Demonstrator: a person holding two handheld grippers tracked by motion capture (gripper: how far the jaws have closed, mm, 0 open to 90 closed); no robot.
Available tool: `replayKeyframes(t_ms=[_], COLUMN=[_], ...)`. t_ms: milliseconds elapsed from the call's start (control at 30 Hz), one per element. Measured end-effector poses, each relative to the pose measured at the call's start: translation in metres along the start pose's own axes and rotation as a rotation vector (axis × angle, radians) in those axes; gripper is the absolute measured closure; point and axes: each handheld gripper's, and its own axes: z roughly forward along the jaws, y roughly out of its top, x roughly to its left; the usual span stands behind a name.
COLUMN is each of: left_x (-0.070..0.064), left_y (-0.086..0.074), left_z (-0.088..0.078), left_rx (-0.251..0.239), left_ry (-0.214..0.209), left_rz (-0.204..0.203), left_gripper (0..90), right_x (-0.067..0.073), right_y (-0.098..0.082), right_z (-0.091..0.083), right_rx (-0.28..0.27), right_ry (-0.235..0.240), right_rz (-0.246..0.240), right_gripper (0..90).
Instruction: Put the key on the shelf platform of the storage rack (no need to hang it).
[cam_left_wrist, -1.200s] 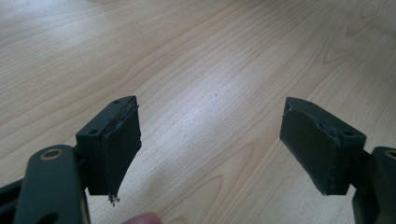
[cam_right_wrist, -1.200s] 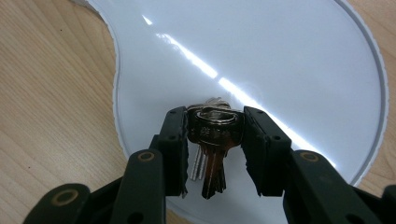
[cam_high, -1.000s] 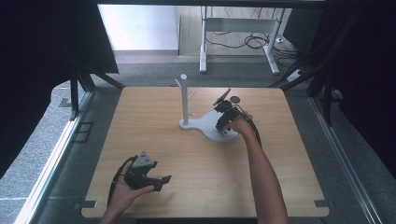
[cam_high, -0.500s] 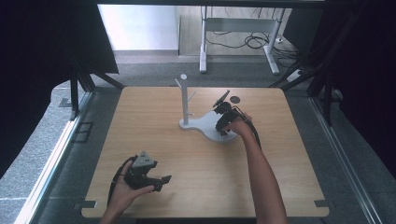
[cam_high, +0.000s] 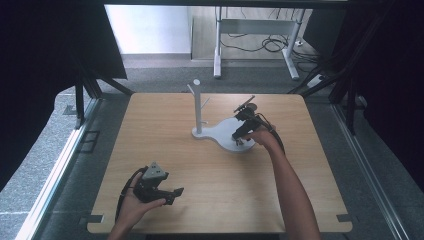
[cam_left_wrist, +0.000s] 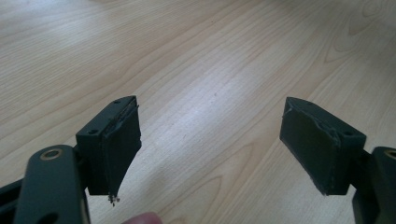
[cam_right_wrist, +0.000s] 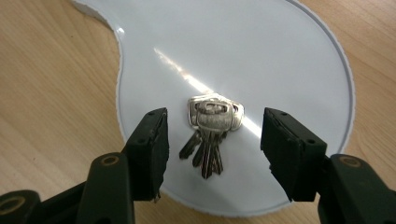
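A bunch of silver keys (cam_right_wrist: 211, 135) lies flat on the round end of a white tray (cam_right_wrist: 280, 56). My right gripper (cam_right_wrist: 212, 154) hangs just above them, open, one jaw on each side of the bunch and neither touching it. From above, the right gripper (cam_high: 239, 138) points down over the white tray (cam_high: 225, 131), whose narrow end carries an upright white post with pegs (cam_high: 198, 102). My left gripper (cam_high: 169, 194) rests low near the table's front left, open. In the left gripper view its jaws (cam_left_wrist: 210, 140) stand wide apart over bare wood.
The wooden table (cam_high: 165, 145) has free room between the two hands. A small dark round object (cam_high: 253, 106) lies behind the right gripper. Beyond the table's far edge stand a desk frame and cables (cam_high: 260, 45) on the floor.
The right gripper has shifted slightly over the tray toward the keys. The left hand has stayed put.
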Motion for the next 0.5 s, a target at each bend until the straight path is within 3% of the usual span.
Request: replayKeyframes(t_ms=[100,500], left_x=[-0.001,-0.004], left_y=[-0.001,-0.003], left_z=[0.000,-0.003], left_rx=[0.003,0.001], left_ry=[0.003,0.006], left_rz=[0.001,0.007], left_gripper=[20.7,20.7], right_x=[-0.001,-0.003], right_y=[-0.010,-0.051], right_z=[-0.010,-0.036], right_rx=[-0.012,-0.042], right_ry=[0.023,0.046], right_rz=[-0.030,-0.059], right_gripper=[41.5,41.2])
